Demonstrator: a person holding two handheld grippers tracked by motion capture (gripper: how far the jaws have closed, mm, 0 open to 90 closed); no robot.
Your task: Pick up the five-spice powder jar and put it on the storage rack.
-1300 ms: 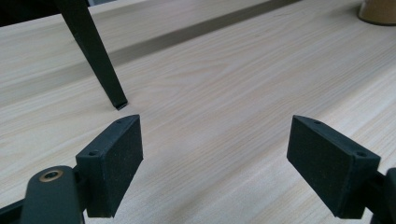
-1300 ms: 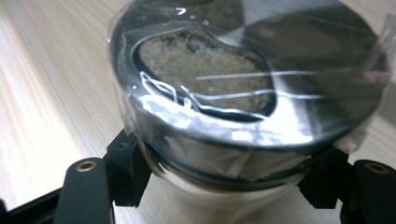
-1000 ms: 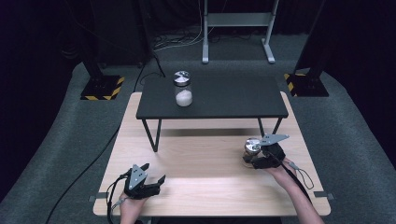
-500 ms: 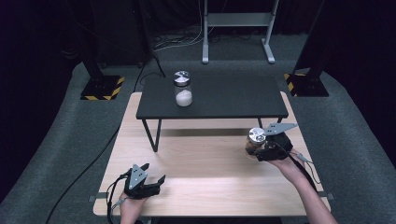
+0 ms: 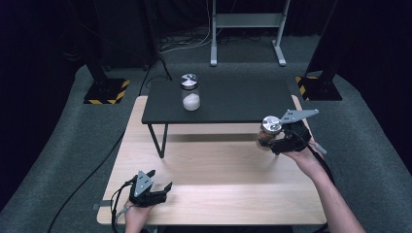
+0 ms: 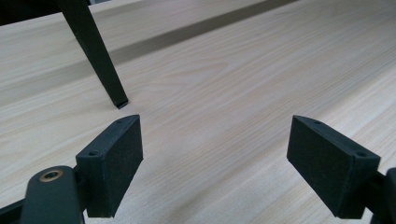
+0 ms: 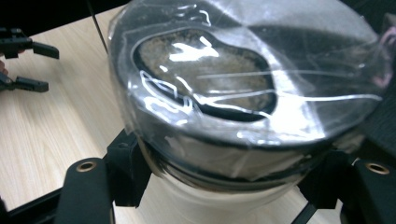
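While my left tongs [image 5: 154,190] rest low at the near left corner of the pale wooden bench [image 5: 218,189], their black pads [image 6: 114,163] stand wide apart with nothing between them, and bare wood grain runs out ahead of them in the left gripper view. One slim black leg [image 6: 95,51] of the raised black shelf [image 5: 228,99] meets the wood just beyond the left pad, apart from it. The near edge of the bench lies close under my left hand [image 5: 136,216]. The broad middle of the bench is open board, from the shelf's shadow down to the near edge. On the shelf, toward its left end and near its back edge, a clear jar [image 5: 190,92] with a metal lid and white contents stands upright, well apart from both of my tongs. Farther right, my right tongs [image 5: 273,138] are raised over the right side of the bench, just beside the shelf's front right corner, and clamped on a second jar [image 5: 269,128] with a shiny lid. In the right gripper view that second jar [image 7: 233,107] sits between the pads, tilted toward the camera, glare on its glass. My right forearm [image 5: 335,199] crosses the bench's right edge, grey carpet [image 5: 374,145] beyond.
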